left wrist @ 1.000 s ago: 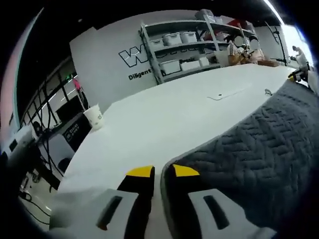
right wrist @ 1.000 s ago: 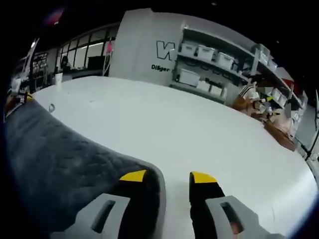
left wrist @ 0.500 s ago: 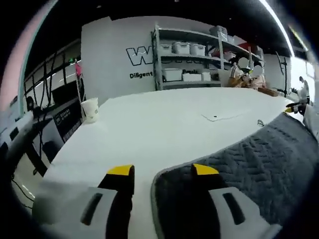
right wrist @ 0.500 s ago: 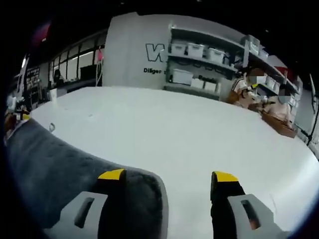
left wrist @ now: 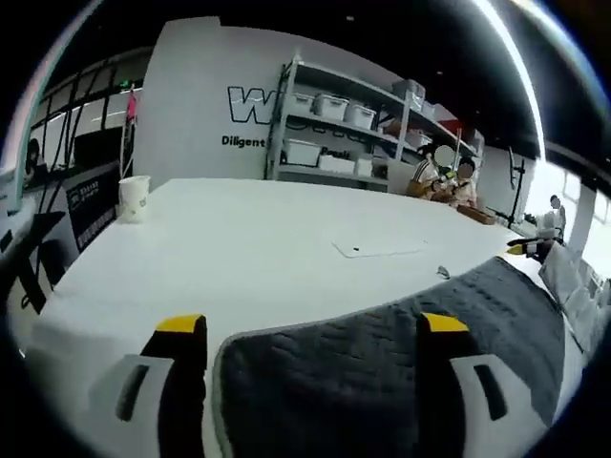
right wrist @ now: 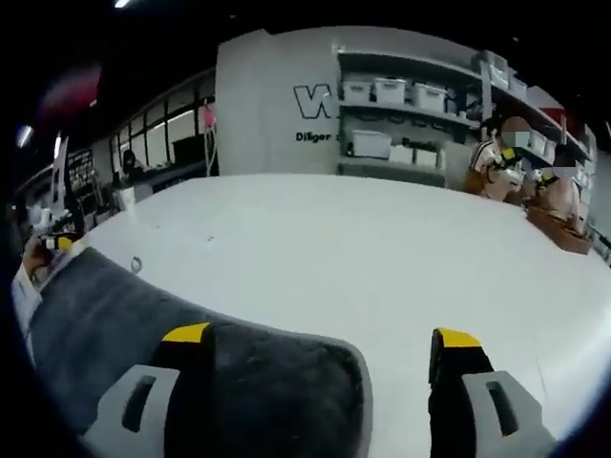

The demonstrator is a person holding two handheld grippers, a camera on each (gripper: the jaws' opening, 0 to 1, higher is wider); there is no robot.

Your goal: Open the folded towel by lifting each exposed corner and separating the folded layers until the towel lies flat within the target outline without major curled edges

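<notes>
**Towel spread along the near edge, both ends let go**

Progress: towel (left wrist: pixel 382 372) lies open across the bench (left wrist: pixel 248 239), one long dark band running along the near edge from the left gripper (left wrist: pixel 313 329) to the right gripper (right wrist: pixel 322 339); in the left gripper view its far end reaches the other gripper's yellow tip at the right; in the right gripper view the same band runs off to the left. No stacked layers visible on what shows, so unfolding looks largely done; judgement only. Left to check: a thin pale line on the bench surface beyond the towel, possibly the target outline, cannot tell; whether the towel sits within it cannot be read from here; the corner edge beside each gripper looks slightly raised, may want pressing flat.

Fingers: left pair spread wide, towel corner lying between them, not pinched; right pair spread wide too, the rounded towel corner between them, nearer the left finger (right wrist: pixel 186 336).

Materials: towel dark grey, thick, quilted in a herringbone stitch, with bound edge and rounded corners; plush and limp. Bench white, smooth, matte. Fingers black with yellow tips on grey bodies. Paper cup (left wrist: pixel 134 197) near the far left corner.
</notes>
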